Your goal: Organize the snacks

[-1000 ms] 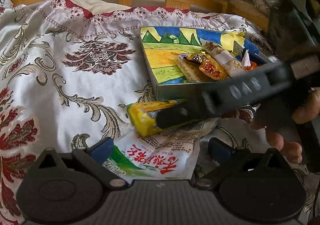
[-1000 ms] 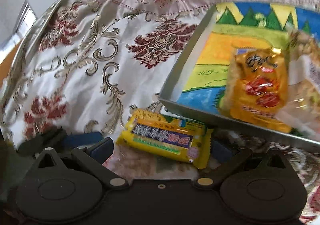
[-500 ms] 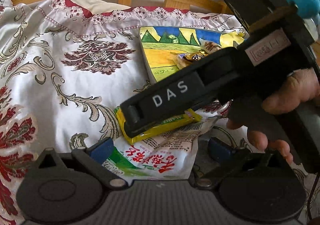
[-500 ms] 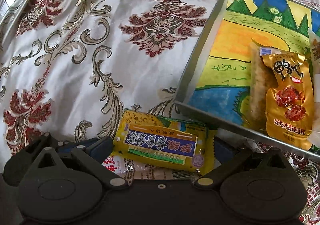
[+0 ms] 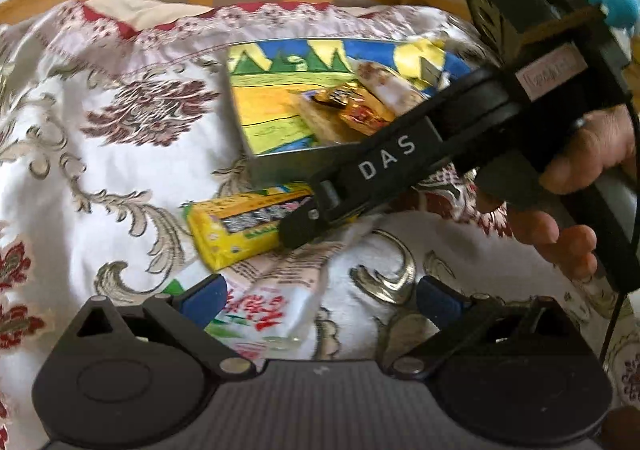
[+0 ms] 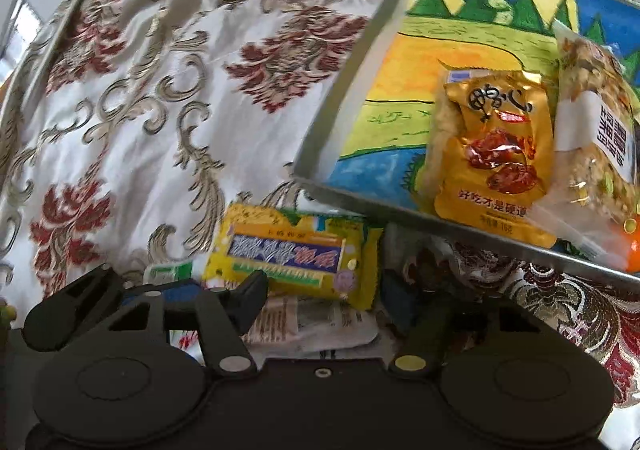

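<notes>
Closing on the yellow snack bar point(image 6: 298, 256), the right gripper point(image 6: 316, 290) now has its fingers narrower than half a second ago, flanking the packet; firm contact cannot be confirmed. The bar lies on the embroidered bedspread point(image 6: 160, 89), just in front of the painted tray point(image 6: 340, 121), atop a white snack packet point(image 5: 272, 298). The left gripper point(image 5: 320, 296) hovers with fingers wide, holding nothing. Judged: pickup is beginning, the tray the likely destination.
</notes>
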A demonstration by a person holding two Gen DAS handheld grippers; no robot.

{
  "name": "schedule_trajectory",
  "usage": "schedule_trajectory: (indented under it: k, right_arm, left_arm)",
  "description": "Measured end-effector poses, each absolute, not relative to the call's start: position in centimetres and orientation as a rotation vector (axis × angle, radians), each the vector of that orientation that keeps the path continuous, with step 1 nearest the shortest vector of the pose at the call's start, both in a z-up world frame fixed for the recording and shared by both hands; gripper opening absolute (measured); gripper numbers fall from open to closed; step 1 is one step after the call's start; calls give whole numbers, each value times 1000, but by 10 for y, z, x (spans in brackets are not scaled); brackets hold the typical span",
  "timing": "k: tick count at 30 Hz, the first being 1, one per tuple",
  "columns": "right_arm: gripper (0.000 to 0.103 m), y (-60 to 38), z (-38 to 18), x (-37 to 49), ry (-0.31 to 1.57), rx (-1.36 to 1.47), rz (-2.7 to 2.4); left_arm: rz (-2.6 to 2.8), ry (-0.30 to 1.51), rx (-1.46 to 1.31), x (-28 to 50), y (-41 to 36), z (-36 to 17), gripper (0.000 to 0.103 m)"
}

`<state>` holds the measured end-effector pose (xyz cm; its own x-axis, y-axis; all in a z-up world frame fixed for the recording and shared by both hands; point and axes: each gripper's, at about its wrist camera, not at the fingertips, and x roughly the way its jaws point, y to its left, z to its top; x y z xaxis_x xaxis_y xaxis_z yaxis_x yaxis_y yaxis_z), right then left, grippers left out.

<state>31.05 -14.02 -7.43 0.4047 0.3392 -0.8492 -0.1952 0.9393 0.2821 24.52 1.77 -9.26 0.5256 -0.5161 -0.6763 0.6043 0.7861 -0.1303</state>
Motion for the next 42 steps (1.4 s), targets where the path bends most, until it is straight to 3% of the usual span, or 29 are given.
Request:
schedule_trajectory:
  k: [2,9,14,17,30,33,35,42]
  right_arm:
    - [85,-139,-74,307,1092,146,379]
    - [88,-129,-73,310,1036,81,405]
    - [102,-137,-84,331,1098,344,361]
    - [102,-124,-83,340,1151,377,292]
    - [102,-47,-90,364,1286,27,169]
    - [92,-53,-89,361,1267,13,167]
    - [71,-67,-82,359,1242,60,147]
    - [56,-106,-74,344,1216,144,224]
  left_arm:
    - [-671,765,155,244,16,-93,102]
    - [-635,754,183,251,35,-88,103]
    - [-648,755,152,256,41,-91,103]
    - [-655,754,143,257,42,-92,103]
    - [-668,749,91,258,45,-93,103]
    - [-669,752,89,258,45,-94,103]
    - [-670,753,86,259,46,-94,103]
    - [-658,756,105,256,42,-91,103]
